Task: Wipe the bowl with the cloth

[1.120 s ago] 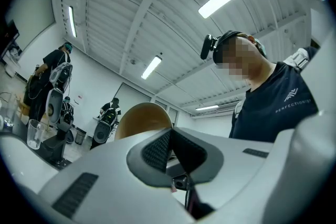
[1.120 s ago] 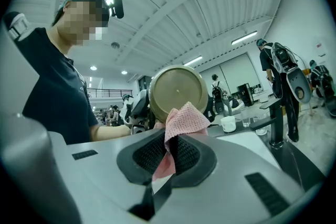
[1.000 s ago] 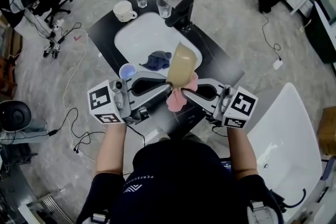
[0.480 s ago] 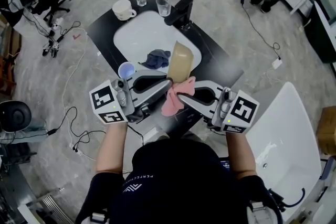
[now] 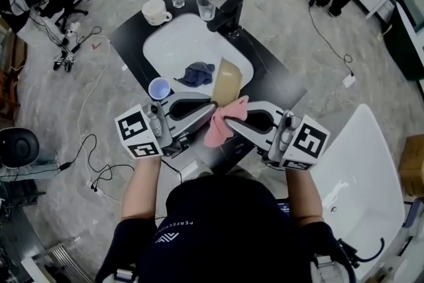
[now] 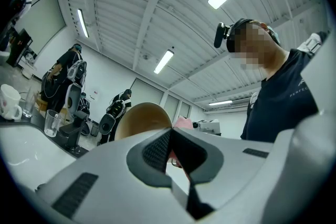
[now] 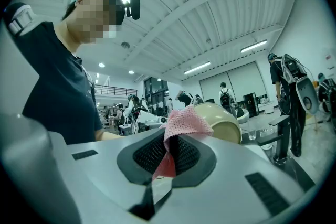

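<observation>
Mid-wipe, I judge: left claw [image 5: 213, 103] clenched on rim of tan bowl [image 5: 229, 78], right claw [image 5: 229, 117] pinching pink cloth [image 5: 217, 130] against it; more wiping likely left.

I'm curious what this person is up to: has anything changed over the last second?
The right gripper has nudged the pink mesh cloth slightly leftwards under the tan bowl. The left gripper has turned the bowl a little, so it looks narrower. Nothing was picked up or let go: both pairs of jaws stay shut on cloth and bowl. The dark blue rag in the white sink has not moved.
</observation>
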The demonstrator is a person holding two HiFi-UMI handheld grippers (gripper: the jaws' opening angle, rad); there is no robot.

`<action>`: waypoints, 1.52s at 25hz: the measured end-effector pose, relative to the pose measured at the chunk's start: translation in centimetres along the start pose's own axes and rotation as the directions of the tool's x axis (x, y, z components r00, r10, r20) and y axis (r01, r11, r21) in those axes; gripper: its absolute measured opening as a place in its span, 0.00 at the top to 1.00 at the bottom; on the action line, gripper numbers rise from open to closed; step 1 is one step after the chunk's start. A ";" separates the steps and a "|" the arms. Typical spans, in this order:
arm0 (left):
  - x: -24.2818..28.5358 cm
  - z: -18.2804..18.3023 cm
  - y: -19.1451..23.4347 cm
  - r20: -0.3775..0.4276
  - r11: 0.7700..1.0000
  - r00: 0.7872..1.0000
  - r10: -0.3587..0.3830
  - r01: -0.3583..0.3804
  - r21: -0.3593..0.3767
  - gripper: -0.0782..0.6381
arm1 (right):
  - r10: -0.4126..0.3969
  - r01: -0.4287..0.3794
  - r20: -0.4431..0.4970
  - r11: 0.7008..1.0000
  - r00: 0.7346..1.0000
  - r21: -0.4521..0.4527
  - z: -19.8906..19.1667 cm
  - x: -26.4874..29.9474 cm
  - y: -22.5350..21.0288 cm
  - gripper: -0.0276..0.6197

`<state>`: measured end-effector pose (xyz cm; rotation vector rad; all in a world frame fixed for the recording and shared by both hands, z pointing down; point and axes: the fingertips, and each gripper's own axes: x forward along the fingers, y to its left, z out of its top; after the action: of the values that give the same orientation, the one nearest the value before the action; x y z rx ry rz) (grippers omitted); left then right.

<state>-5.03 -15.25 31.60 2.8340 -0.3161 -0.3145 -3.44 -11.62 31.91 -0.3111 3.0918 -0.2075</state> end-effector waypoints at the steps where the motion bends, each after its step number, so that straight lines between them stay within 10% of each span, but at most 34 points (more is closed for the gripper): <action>1: -0.1 -0.2 0.1 -0.002 1.000 1.000 0.003 -0.003 -0.004 0.87 | -0.003 0.003 0.002 1.000 1.000 -0.001 0.0 0.0 0.0 0.89; 16: -0.9 -3.6 1.0 -0.109 0.997 0.992 0.071 -0.071 0.003 0.87 | -0.049 0.050 0.028 0.999 0.998 -0.021 1.1 -0.4 -0.3 0.89; 38: -1.5 -4.3 -3.2 -0.173 0.990 0.976 -0.133 0.140 0.031 0.87 | -0.148 0.149 0.041 0.989 0.988 -0.016 0.7 -2.1 -3.6 0.89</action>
<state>-4.83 -10.88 34.95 2.9063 -0.0937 -0.0907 -0.68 -14.75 31.69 -0.5399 3.0347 -0.1734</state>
